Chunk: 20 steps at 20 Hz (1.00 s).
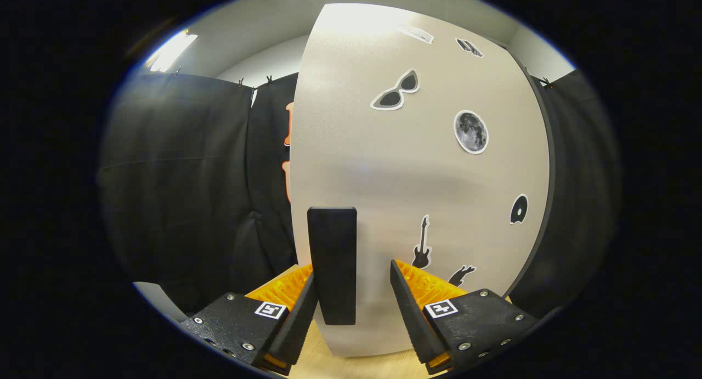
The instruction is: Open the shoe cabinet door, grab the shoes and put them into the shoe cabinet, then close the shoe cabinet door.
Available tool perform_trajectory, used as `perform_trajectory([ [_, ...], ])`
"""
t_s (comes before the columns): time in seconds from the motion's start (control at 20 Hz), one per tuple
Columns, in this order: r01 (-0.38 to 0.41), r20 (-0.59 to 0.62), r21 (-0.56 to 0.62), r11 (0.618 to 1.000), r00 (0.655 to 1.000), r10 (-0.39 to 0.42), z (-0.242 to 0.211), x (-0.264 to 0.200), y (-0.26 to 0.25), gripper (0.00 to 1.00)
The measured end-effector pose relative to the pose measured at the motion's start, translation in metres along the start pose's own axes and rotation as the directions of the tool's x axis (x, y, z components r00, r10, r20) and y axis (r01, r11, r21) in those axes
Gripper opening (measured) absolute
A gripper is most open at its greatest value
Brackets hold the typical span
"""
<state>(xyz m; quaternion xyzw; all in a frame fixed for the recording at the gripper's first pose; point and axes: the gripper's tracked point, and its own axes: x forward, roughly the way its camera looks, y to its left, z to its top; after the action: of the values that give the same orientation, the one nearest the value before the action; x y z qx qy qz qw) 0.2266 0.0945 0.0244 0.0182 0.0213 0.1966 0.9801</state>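
Gripper [351, 297] open, fingers straddling dark door handle [332, 264], left pad touching, right apart | shoe cabinet door [417, 176] dead ahead, 12 o'clock | step: opening door | next: likely close on handle, pull.

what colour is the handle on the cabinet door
Black, a plain upright handle on the pale door, clearest in the gripper view.
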Motion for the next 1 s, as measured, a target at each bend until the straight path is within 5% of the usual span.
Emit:
perform_trajectory([
  [0.5, 0.133, 0.046, -0.106, 0.985, 0.991, -0.129, -0.004, 0.008, -0.013, 0.83],
  [1.0, 0.193, 0.072, -0.090, 0.977, 0.980, -0.187, -0.003, 0.015, -0.014, 0.85],
])
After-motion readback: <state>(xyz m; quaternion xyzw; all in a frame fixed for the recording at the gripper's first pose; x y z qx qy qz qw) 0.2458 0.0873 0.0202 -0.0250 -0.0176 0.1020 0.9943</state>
